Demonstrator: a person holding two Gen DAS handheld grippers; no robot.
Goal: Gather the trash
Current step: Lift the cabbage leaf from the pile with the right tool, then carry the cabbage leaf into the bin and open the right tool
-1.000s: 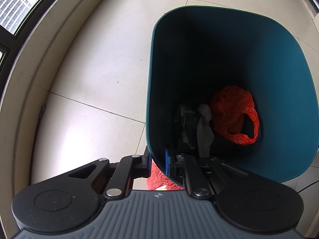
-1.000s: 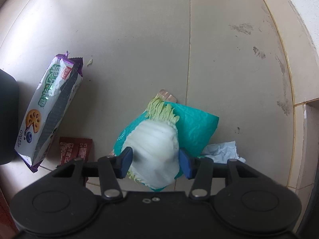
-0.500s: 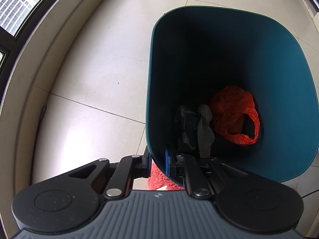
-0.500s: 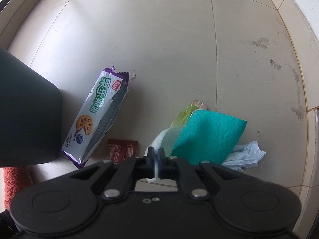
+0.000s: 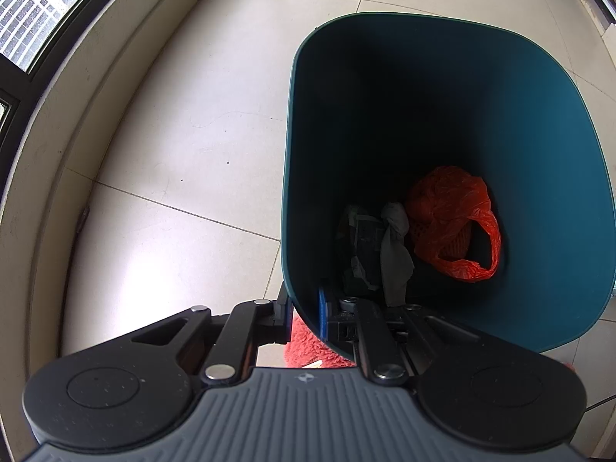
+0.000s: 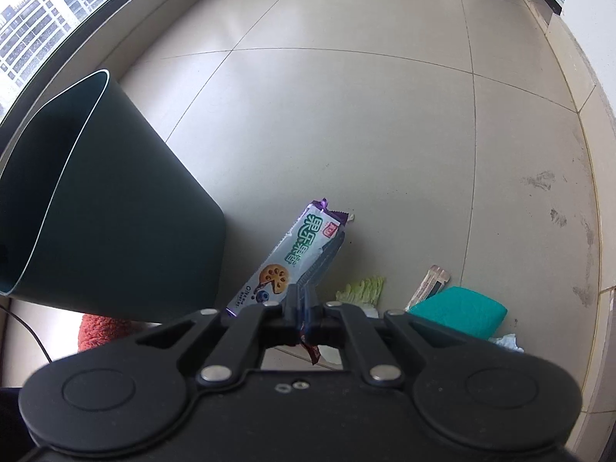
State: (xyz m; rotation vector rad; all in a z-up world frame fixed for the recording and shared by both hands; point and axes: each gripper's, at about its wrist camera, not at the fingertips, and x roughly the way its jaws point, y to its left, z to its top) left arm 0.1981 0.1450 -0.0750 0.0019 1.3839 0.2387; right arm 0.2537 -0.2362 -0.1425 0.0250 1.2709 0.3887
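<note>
My left gripper [image 5: 304,313] is shut on the near rim of a dark teal trash bin [image 5: 558,123] and holds it tilted. Inside lie an orange plastic bag [image 5: 454,215], a grey crumpled tissue [image 5: 392,246] and dark wrappers. In the right wrist view the bin [image 6: 115,231] stands at the left. My right gripper [image 6: 302,304] is shut on a small dark red wrapper [image 6: 312,350] that hangs below its closed tips, raised above the floor. On the floor beyond lie a purple-and-white biscuit packet [image 6: 296,254], a cabbage leaf [image 6: 364,287] and a teal packet [image 6: 462,310].
A clear plastic wrapper [image 6: 429,283] and a crumpled pale tissue [image 6: 508,340] lie by the teal packet. A red fuzzy cloth [image 6: 96,333] sits under the bin. A window wall [image 6: 77,4] curves along the left; a raised ledge [image 6: 600,154] runs on the right.
My right gripper closed, left the cabbage and teal packet on the floor, and rose and tilted up with the dark red wrapper in it. The left gripper and bin stayed still.
</note>
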